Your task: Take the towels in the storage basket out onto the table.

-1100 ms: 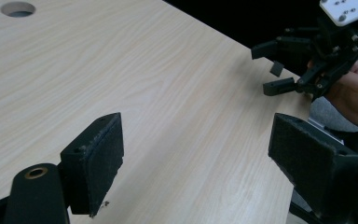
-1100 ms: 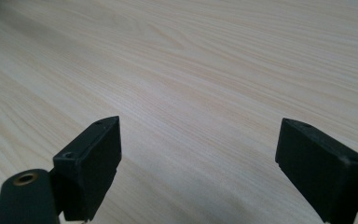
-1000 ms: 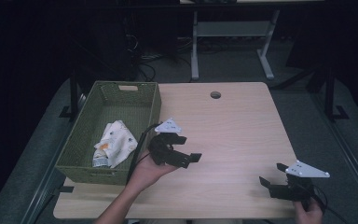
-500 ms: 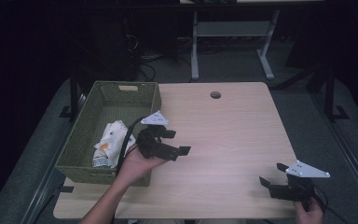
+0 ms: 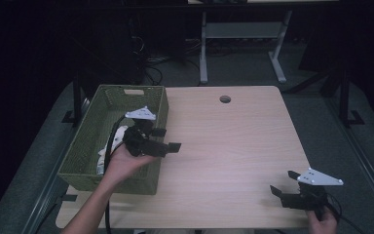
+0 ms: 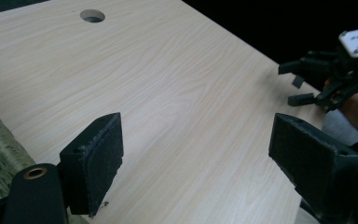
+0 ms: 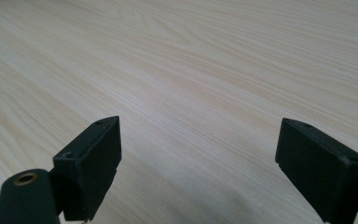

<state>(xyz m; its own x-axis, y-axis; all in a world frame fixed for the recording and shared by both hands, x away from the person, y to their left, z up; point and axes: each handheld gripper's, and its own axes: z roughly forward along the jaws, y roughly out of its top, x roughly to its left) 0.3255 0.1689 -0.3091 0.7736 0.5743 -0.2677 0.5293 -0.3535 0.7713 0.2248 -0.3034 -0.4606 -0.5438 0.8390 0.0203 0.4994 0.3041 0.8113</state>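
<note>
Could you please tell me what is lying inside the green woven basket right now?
Inside the green basket lie white packets, crumpled. The left gripper and its hand cover part of them, so their count is unclear.

basket [image 5: 84,155] contents: partly hidden by left gripper [image 5: 167,139] | perhaps packets

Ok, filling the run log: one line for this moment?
left gripper: open, over basket edge | right gripper: open, near table corner | white packet: in basket
</note>
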